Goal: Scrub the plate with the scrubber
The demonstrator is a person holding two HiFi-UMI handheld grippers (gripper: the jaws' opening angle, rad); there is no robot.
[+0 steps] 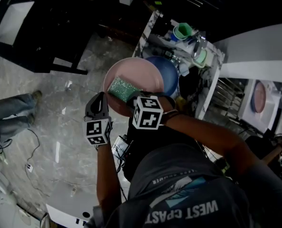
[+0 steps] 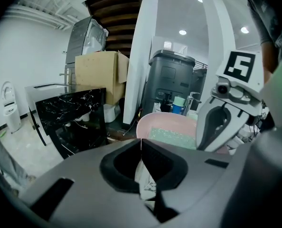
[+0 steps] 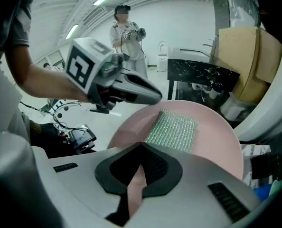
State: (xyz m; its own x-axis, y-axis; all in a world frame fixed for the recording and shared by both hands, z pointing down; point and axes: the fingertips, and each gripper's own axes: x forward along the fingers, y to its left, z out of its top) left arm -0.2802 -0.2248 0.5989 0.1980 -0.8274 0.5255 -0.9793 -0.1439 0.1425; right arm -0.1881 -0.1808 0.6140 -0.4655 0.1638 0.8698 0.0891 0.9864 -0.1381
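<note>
A round pink plate (image 1: 141, 72) is held in the air over the marble floor. A green mesh scrubber (image 1: 123, 88) lies flat on its face. My left gripper (image 1: 103, 100) reaches the plate's near-left rim, jaws together on it; in the left gripper view the plate (image 2: 167, 122) starts right at the gripper (image 2: 141, 141). My right gripper (image 1: 134, 101) comes in from the near side, shut on the scrubber's near edge. In the right gripper view the scrubber (image 3: 174, 129) runs out from the gripper (image 3: 140, 146) across the plate (image 3: 217, 132).
A blue dish (image 1: 169, 75) sits just behind the plate. Beyond it is a rack with a green cup (image 1: 183, 31). A black table (image 2: 74, 108), a cardboard box (image 2: 100, 75) and a dark bin (image 2: 172, 82) stand ahead. A person (image 3: 126, 32) stands far off.
</note>
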